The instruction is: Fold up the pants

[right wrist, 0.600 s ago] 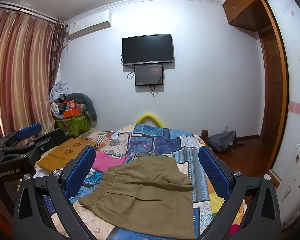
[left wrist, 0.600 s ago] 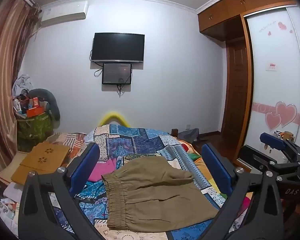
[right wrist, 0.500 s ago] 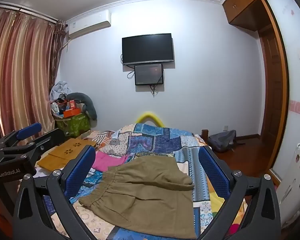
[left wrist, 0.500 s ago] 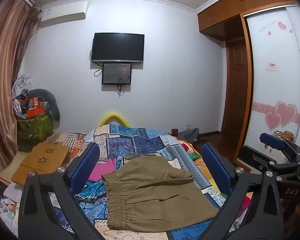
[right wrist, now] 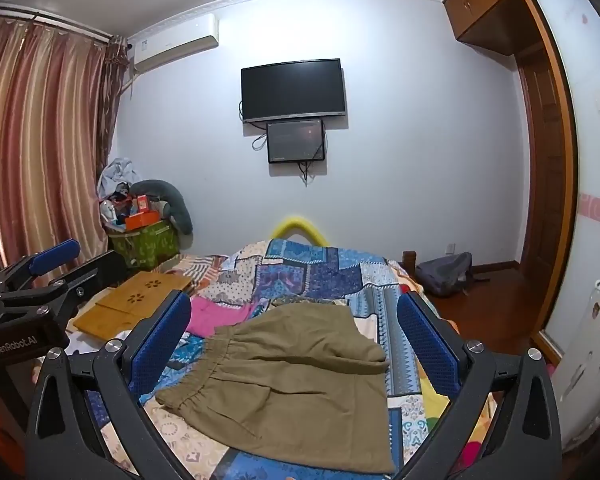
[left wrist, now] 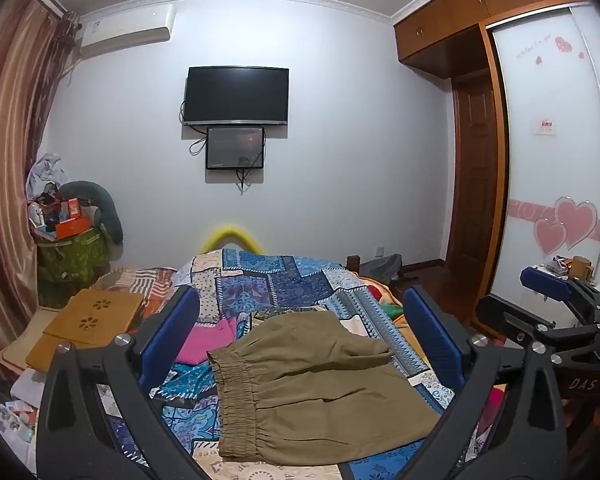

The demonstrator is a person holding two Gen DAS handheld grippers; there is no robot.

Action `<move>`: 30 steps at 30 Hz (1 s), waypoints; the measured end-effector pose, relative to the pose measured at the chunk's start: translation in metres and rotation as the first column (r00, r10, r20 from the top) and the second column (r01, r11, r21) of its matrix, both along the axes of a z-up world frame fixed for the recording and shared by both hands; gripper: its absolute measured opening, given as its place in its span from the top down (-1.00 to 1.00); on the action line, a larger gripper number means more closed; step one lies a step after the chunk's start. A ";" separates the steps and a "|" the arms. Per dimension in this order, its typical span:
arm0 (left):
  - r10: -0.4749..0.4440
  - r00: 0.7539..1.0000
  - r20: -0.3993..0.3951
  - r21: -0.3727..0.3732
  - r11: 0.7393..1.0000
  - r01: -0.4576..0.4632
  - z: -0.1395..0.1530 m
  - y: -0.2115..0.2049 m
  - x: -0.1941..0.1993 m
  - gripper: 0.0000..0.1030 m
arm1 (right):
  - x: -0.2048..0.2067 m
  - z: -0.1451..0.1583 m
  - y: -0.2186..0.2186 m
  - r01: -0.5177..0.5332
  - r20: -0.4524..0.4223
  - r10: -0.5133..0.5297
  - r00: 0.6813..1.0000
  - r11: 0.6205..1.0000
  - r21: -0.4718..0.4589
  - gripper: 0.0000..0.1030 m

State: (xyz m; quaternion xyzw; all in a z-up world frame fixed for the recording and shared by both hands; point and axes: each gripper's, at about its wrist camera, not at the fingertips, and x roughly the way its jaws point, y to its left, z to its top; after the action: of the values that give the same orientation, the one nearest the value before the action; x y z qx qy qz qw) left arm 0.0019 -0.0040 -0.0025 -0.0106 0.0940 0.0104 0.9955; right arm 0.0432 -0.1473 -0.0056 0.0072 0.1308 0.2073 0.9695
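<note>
Olive-brown pants (left wrist: 320,384) lie folded on the patchwork bedspread (left wrist: 276,280), elastic waistband toward the left, a folded layer on top at the far side. They also show in the right wrist view (right wrist: 296,376). My left gripper (left wrist: 300,340) is open and empty, held above and in front of the pants. My right gripper (right wrist: 294,336) is open and empty, also held above the pants. Each gripper shows at the edge of the other's view: the right one (left wrist: 556,300) and the left one (right wrist: 48,264).
A pink garment (left wrist: 208,340) lies left of the pants. A wooden lap tray (left wrist: 88,316) sits at the bed's left. A green bin (left wrist: 68,260) full of clutter stands by the curtain. A grey bag (right wrist: 444,276) lies on the floor, wardrobe (left wrist: 552,160) at right.
</note>
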 end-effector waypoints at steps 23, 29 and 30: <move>-0.004 1.000 0.005 -0.001 1.000 0.004 -0.002 0.001 0.003 -0.99 | 0.002 0.003 -0.002 0.001 -0.001 -0.001 1.000 1.000 -0.004 -0.99; -0.002 1.000 0.005 0.000 1.000 0.002 -0.003 0.000 0.005 -0.99 | 0.002 0.004 -0.002 0.001 -0.001 -0.001 1.000 1.000 -0.004 -0.99; -0.002 1.000 0.005 0.001 1.000 0.002 -0.003 0.000 0.005 -0.99 | 0.002 0.003 -0.002 0.001 0.001 -0.001 1.000 1.000 -0.004 -0.99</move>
State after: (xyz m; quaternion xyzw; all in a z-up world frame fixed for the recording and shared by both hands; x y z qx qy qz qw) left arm 0.0065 -0.0038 -0.0054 -0.0101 0.0913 0.0097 0.9957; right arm 0.0451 -0.1497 -0.0023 0.0051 0.1309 0.2066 0.9696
